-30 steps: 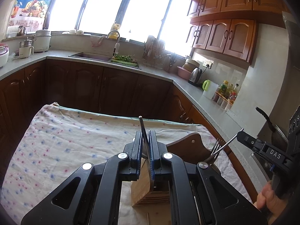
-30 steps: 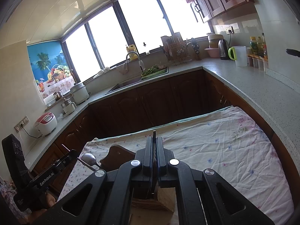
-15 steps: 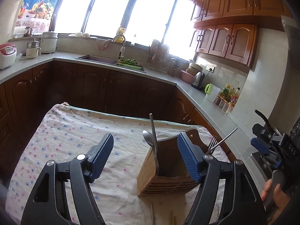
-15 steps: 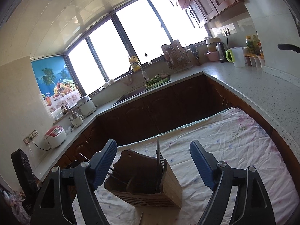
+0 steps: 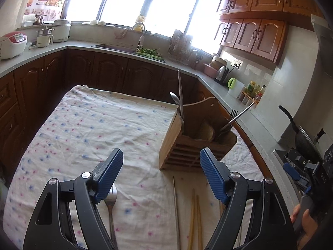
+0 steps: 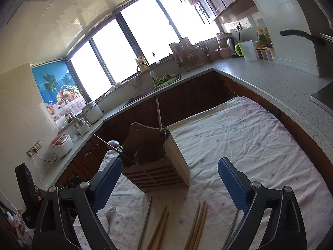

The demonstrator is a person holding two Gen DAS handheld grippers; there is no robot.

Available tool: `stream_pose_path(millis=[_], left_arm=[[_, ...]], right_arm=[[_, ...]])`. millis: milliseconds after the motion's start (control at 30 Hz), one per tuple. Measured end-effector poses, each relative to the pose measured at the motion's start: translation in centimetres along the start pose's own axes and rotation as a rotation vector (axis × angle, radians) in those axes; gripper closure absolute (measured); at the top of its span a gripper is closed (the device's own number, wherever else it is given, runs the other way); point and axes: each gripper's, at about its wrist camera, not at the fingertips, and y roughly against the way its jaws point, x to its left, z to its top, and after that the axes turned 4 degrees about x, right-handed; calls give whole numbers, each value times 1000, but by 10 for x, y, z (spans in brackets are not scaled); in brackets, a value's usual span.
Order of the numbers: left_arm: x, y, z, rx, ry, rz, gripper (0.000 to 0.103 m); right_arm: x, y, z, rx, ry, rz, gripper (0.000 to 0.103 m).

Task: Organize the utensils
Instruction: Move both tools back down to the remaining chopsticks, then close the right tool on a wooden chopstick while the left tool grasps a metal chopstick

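A wooden utensil holder (image 5: 187, 145) (image 6: 158, 170) stands on a floral cloth (image 5: 93, 129). A spoon (image 5: 177, 102), a metal chopstick and a fork (image 5: 234, 116) stand in it. My left gripper (image 5: 161, 177) is open and empty, above and in front of the holder. My right gripper (image 6: 169, 183) is open and empty, likewise pulled back. On the cloth near me lie a fork (image 5: 110, 204) (image 6: 109, 213), a metal chopstick (image 5: 176, 212) (image 6: 145, 220) and several wooden chopsticks (image 5: 194, 218) (image 6: 197, 223).
Dark wood cabinets and a grey countertop (image 5: 239, 108) ring the table, with a sink (image 5: 116, 48), rice cookers (image 5: 12, 43), a kettle and bottles. A frying pan (image 5: 299, 133) sits on the stove at right. The right gripper shows at the left view's edge (image 5: 301, 173).
Both grippers opened, leaving a metal utensil each standing in the holder, then pulled back and rose, so loose utensils on the cloth came into view.
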Motion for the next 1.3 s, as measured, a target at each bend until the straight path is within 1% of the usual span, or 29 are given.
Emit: stream_pose_path(millis=[267,467,567,733,1067,1133,1200,1233,1300], left_arm=[[8,6,-44,72,16,7,25],[14,1,-73,132,35,16,25],[14,-2,-84,157,30,23,25],[11,-6,-90,183,19,26,25],[6,-19,-84,203,-1,30,25],[5,-23,-82,207,-8,28,25],[4,-27,-80,215,-14,30,25],[3,-30,-79,219,-14,28,25],[2,-36,-76,230,-17,24,25]], right_arm=[[-23,19,-48,61,-29,-65,8],[-32,18,-79,119,-30,-99,8],[-34,14,-88,143,-25,-106,8],[-28,8,-94,165,1,-96,8],[-20,-7,-90,182,36,-97,10],[-21,-11,-88,189,37,-105,15],[-22,-18,-86,204,41,-117,27],[-22,-23,-84,212,42,-125,31],[-23,-31,-82,232,41,-128,44]])
